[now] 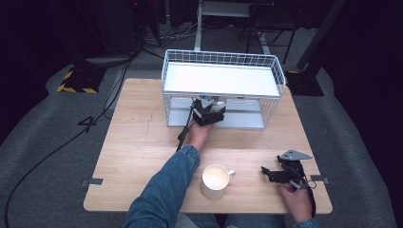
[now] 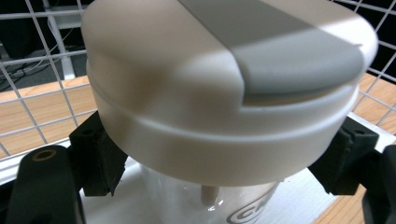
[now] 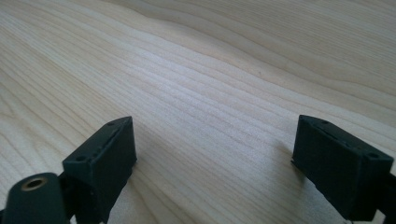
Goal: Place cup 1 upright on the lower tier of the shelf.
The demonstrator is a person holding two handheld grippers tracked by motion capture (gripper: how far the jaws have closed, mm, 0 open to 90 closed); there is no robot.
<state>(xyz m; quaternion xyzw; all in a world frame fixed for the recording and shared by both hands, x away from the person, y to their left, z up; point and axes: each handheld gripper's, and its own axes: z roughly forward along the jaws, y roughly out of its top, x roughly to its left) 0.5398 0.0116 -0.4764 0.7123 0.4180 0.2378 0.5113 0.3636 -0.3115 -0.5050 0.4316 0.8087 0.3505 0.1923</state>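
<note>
Mug [image 1: 215, 180] waits near, jar gets grabbed far back.

Close to the person, the white mug stands alone on the tabletop [image 1: 138, 142], and the right gripper [image 1: 275, 174] rests beside it with fingers spread wide, holding nothing. Farther off, inside the wire rack [image 1: 223, 88], the left gripper [image 1: 209, 115] has its fingers squeezed on the white lid [image 2: 224, 98] of a clear jar [image 2: 196, 203]. Next it likely must slide out carefully under the shelf.

Dark room; grey carpet [image 1: 43, 142]; wooden table [image 1: 138, 142]; floor cables [image 1: 57, 149].
</note>
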